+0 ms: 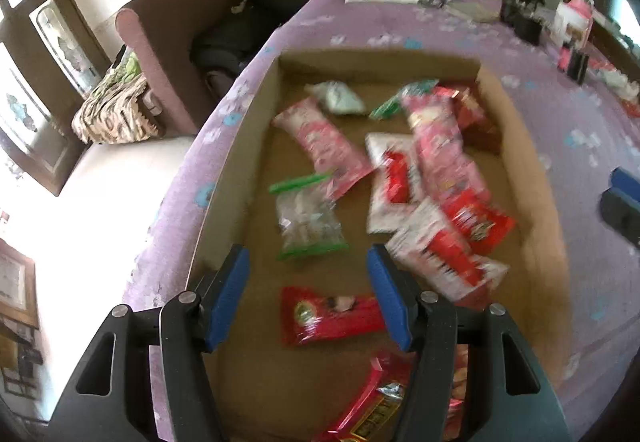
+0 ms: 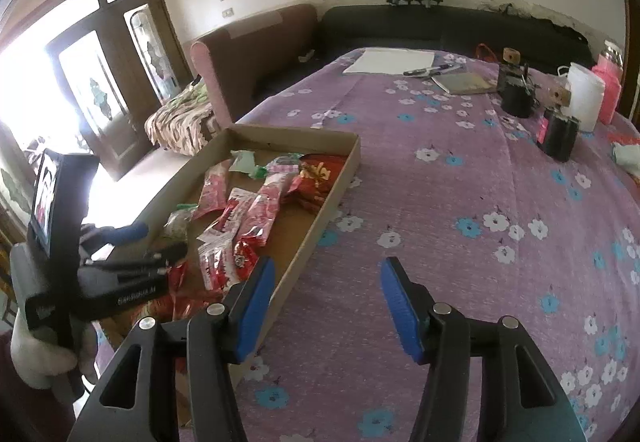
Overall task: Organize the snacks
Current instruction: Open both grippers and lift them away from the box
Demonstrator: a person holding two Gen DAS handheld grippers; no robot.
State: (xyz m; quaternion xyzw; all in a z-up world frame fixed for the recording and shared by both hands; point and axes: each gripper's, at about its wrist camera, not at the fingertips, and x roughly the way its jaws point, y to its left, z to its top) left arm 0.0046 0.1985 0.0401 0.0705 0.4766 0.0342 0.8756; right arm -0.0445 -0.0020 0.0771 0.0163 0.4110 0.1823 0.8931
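One shallow cardboard tray [image 1: 256, 110] lies on a purple flowered bedspread [image 2: 460, 202] and holds all the snack packets in view. Inside the tray, near its far wall, sit a pale green pouch [image 1: 340, 96] and a green-edged wrapper [image 1: 394, 100]. A pink-and-white packet [image 1: 324, 146] lies slanted toward the tray's left wall, and just nearer than it rests a clear bag with green seals [image 1: 308, 218]. Toward the tray's right wall several red, pink and white packets [image 1: 436, 198] overlap in a loose heap, with a dark red bag [image 1: 478, 118] in the far right corner. A red bar-shaped packet [image 1: 332, 316] lies alone near the tray's near end, and a shiny red-and-gold wrapper [image 1: 380, 402] sits closer still, partly hidden by a finger. The left gripper [image 1: 308, 298] hangs over the near end of the tray, its blue pads spread apart with nothing between them; the red bar-shaped packet shows in the gap below. The right gripper [image 2: 328, 306] hovers outside the tray, over the bedspread just beyond the tray's right wall, its tongs likewise released and empty. Well beyond the tray, at the far edge of the bedspread, lie a white sheet [image 2: 390, 60], pens [image 2: 432, 70], a notebook [image 2: 464, 82] and small black devices [image 2: 558, 136].
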